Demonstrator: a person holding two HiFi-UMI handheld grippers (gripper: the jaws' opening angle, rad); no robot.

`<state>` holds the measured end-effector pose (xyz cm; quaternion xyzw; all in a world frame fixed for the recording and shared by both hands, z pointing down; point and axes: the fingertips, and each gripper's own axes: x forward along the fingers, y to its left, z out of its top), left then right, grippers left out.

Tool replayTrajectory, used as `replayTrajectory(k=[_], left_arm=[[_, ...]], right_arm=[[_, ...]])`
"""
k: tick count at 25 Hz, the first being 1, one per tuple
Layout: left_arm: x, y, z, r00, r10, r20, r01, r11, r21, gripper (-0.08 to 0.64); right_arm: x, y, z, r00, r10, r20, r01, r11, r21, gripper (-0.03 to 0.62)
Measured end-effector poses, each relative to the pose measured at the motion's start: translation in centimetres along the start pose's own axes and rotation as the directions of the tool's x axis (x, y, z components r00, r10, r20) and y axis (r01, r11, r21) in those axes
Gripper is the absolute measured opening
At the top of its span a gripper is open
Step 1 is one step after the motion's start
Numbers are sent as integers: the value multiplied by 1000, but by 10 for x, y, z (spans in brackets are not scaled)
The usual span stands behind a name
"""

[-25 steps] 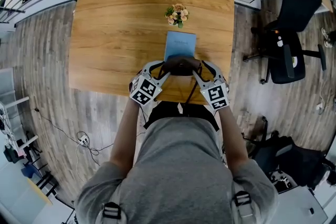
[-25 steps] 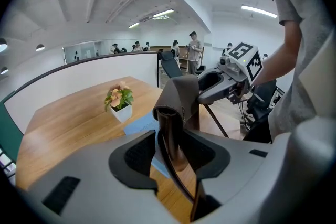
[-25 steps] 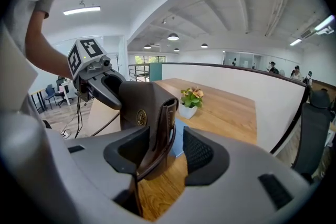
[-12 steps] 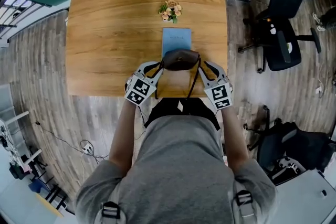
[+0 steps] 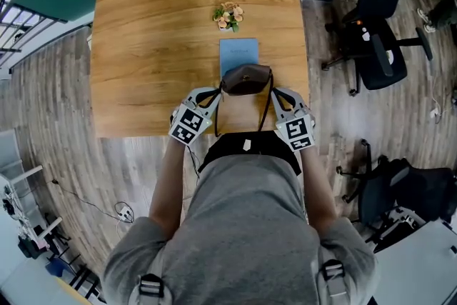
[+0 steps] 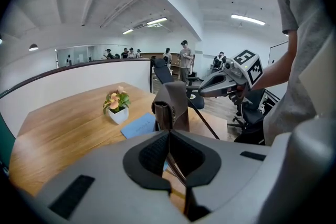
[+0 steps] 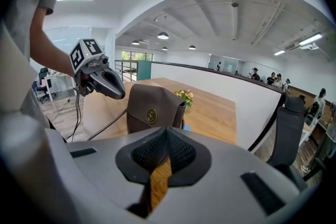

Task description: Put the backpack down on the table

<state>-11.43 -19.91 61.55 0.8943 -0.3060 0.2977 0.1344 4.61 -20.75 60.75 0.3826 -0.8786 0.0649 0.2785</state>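
Note:
A small brown backpack (image 5: pixel 246 80) stands upright on the wooden table (image 5: pixel 157 46) near its front edge, its far side against a blue notebook (image 5: pixel 239 52). My left gripper (image 5: pixel 218 95) is just left of it, jaws closing with the tips met. In the left gripper view the backpack (image 6: pixel 170 105) is beyond the left gripper (image 6: pixel 169 134), and a thin brown strap shows in the slot under the jaws. My right gripper (image 5: pixel 273 93) sits just right of the bag, jaws closing, tips together, only table wood showing between them (image 7: pixel 165 131). A dark strap (image 5: pixel 264 114) trails toward the person.
A small pot of flowers (image 5: pixel 227 15) stands beyond the notebook. Black office chairs (image 5: pixel 378 32) are right of the table, with another dark chair (image 5: pixel 400 196) lower right. The table's front edge lies right under both grippers, with wood floor below.
Both grippers went from wide open beside the backpack to shut. The backpack now sits more upright and overlaps the notebook's near end.

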Motion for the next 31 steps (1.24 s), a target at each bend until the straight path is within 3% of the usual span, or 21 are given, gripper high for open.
replayTrajectory(k=[31], left_arm=[[-21,-9,-23,1000,30,-6,-30,999,26,25]], right_arm=[[-1,28,8,1000,-3,29,4,999,-35,3]])
